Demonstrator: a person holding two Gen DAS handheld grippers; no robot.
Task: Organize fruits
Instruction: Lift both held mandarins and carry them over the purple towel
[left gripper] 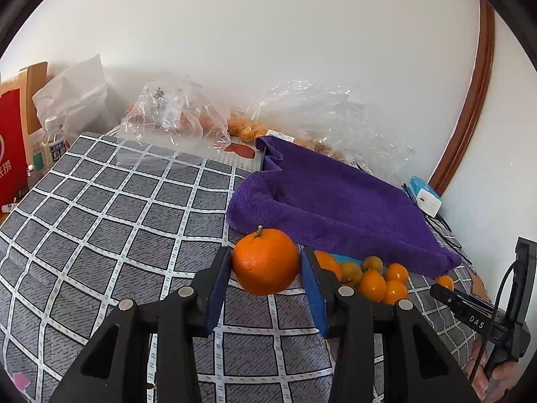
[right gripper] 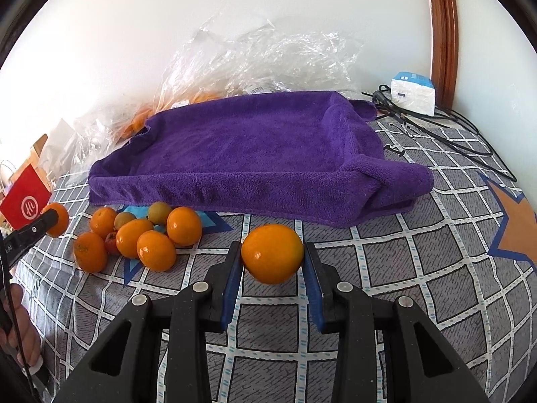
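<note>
Purple terry cloth: a purple towel-covered tray (right gripper: pixel 255 147) with raised, folded edges lies on the table near the white wall; its inside holds no fruit.
Table cover: a grey cloth with a white grid pattern (left gripper: pixel 110 215) spreads under everything; an orange star with a blue outline (right gripper: pixel 517 225) is printed on it at the right of the right wrist view.
Left gripper (left gripper: pixel 265 262): black frame with blue pads, clamped on a round orange mandarin with a short stem (left gripper: pixel 265 260); the fruit sits stem up between the pads, in front of the tray's near corner.
Right gripper (right gripper: pixel 272 253): same build, both pads pressing a smooth orange citrus fruit (right gripper: pixel 272 253), which is held just in front of the tray's near wall.
Loose fruit: a cluster of small orange and greenish citrus fruits (right gripper: pixel 141 235) lies on the cloth, touching one another, just beside the tray's near left corner.
Background, wall side: crumpled clear plastic bags (right gripper: pixel 265 57) hold more orange fruit behind the tray.
Right of tray: a white and blue box (right gripper: pixel 414 92) with black cables (right gripper: pixel 446 131) running beside it.
Far left: a red paper bag (left gripper: pixel 11 144) and a small plastic bottle (left gripper: pixel 53 144) stand at the table's edge.
</note>
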